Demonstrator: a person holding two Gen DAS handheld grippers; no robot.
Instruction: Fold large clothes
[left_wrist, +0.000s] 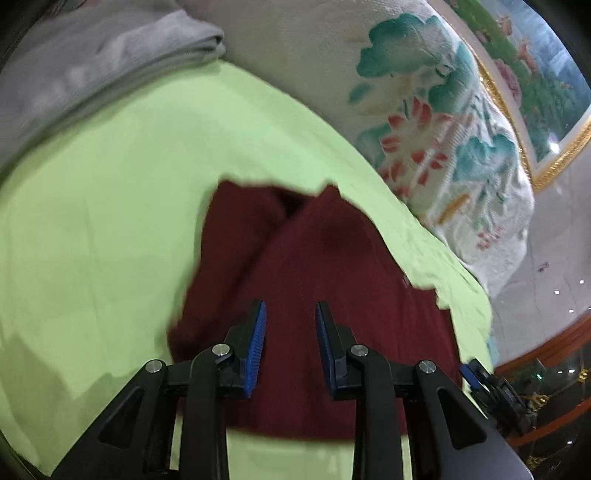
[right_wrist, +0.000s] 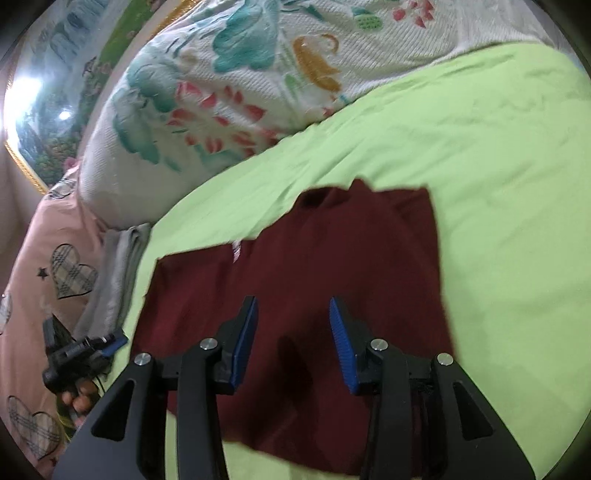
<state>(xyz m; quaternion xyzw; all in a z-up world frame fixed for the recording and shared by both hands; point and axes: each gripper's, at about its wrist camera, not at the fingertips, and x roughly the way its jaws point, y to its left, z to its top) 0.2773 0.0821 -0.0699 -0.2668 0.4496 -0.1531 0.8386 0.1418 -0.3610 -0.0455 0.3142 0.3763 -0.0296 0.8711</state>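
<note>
A dark red garment (left_wrist: 306, 280) lies folded into a rough rectangle on the light green sheet (left_wrist: 103, 229). It also shows in the right wrist view (right_wrist: 332, 266), with a small white label (right_wrist: 236, 253) near its far edge. My left gripper (left_wrist: 290, 314) is open and empty, hovering over the garment's near half. My right gripper (right_wrist: 293, 310) is open and empty, also over the garment. The right gripper shows at the garment's right edge in the left wrist view (left_wrist: 476, 373). The left gripper shows at the left in the right wrist view (right_wrist: 92, 347), held by a hand.
A white quilt with teal and red flowers (left_wrist: 436, 122) is bunched along the far side of the bed (right_wrist: 229, 85). A folded grey cloth (left_wrist: 92, 66) lies at the far left. A pink blanket with plaid hearts (right_wrist: 48, 266) and a gold-framed painting (left_wrist: 535, 74) are beyond.
</note>
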